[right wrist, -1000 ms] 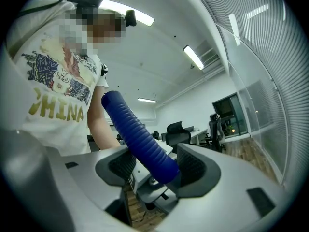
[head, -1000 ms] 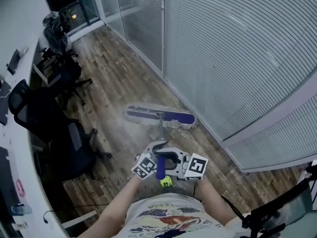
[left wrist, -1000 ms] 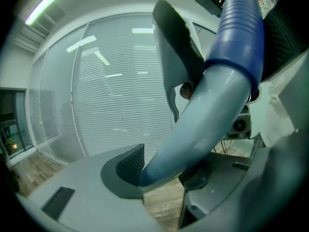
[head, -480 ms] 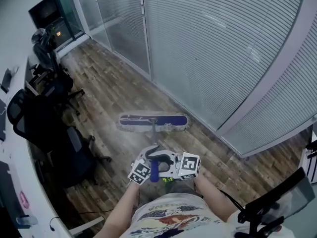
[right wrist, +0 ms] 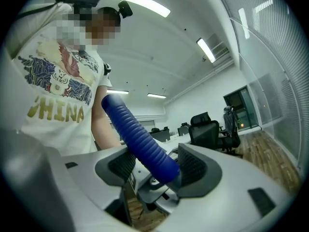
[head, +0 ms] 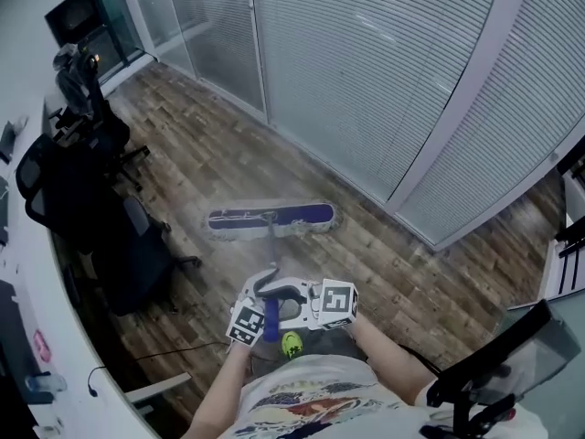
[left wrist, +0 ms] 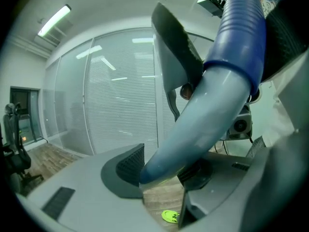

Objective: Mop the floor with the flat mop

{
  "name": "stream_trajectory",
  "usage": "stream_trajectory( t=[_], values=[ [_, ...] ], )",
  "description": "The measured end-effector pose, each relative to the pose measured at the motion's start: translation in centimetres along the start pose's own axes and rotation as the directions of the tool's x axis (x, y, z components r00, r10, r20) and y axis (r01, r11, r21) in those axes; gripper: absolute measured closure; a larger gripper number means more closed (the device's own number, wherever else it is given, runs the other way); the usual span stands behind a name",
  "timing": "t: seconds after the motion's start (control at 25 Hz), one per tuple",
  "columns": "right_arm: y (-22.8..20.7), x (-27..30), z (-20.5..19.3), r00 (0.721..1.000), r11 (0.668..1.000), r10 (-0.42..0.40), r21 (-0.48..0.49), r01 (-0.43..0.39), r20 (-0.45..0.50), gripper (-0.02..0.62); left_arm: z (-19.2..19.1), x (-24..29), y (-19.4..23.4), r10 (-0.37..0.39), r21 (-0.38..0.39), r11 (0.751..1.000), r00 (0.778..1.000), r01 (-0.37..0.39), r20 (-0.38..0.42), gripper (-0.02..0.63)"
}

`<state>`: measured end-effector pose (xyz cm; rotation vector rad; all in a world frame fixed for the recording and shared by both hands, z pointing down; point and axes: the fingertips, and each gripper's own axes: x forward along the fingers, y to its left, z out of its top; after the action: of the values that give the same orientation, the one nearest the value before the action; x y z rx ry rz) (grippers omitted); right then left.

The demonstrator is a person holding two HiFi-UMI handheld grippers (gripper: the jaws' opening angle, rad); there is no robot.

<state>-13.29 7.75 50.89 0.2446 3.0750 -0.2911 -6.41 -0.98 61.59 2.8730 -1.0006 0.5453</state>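
Observation:
The flat mop's head (head: 270, 219), a blue pad with a grey fringe, lies flat on the wood floor (head: 393, 273) near the glass wall. Its pale pole (head: 273, 250) rises to a blue ribbed grip (head: 271, 323) in front of my body. My left gripper (head: 256, 311) is shut on the pole just below the grip; in the left gripper view the pole (left wrist: 203, 115) runs between the left gripper (left wrist: 161, 173) pads. My right gripper (head: 306, 300) clamps the blue grip (right wrist: 140, 139), which crosses between the right gripper (right wrist: 157, 170) pads.
A glass wall with blinds (head: 366, 80) runs along the far side. Black office chairs (head: 101, 218) and a white desk (head: 27, 337) line the left. Another chair (head: 494, 373) stands at the bottom right. A cable (head: 183, 350) lies on the floor by my yellow-green shoe (head: 291, 343).
Both grippers have travelled along the glass wall with the handle, and the mop head has slid over the floor with them. A wall post has come into view at the right.

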Motion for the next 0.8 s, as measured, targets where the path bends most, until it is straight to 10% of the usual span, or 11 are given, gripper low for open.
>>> stream_trajectory(
  t=[0.8],
  values=[
    [26.4, -5.3, -6.2, 0.979, 0.984, 0.179, 0.027, -0.177, -0.098, 0.337, -3.5, -8.4, -24.8, 0.116, 0.016, 0.993, 0.991, -0.116, -0.068, 0.457]
  ],
)
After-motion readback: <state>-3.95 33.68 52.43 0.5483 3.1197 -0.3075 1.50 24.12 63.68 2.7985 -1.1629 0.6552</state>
